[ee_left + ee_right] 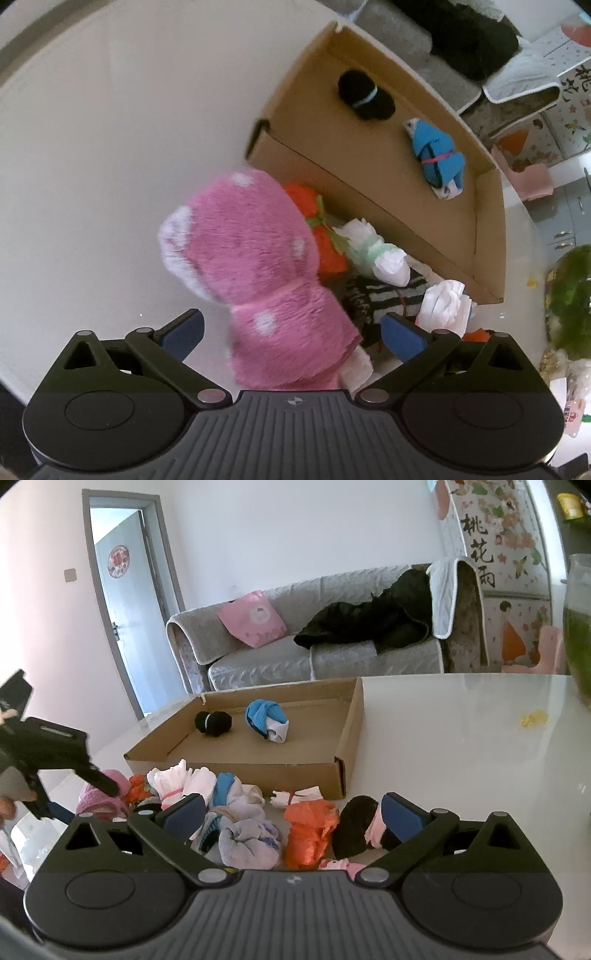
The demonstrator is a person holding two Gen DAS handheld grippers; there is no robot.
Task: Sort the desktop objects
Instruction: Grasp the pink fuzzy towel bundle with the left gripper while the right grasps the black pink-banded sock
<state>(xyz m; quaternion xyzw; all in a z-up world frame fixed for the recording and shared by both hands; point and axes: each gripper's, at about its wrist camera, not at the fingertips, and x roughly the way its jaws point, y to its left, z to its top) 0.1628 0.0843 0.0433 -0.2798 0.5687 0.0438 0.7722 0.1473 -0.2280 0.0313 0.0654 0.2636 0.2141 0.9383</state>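
A fuzzy pink sock bundle with white dots stands between the open jaws of my left gripper, untouched by either blue pad. Behind it lie orange, white-green and striped bundles. A shallow cardboard box holds a black bundle and a blue bundle. My right gripper is open above a pile with a lilac bundle, an orange bundle and a black-pink bundle. The box lies beyond the pile. The left gripper shows at the left.
The white table carries a yellow scrap and a glass jar of green stuff at the right. A grey sofa with a pink cushion and black coat stands behind the table.
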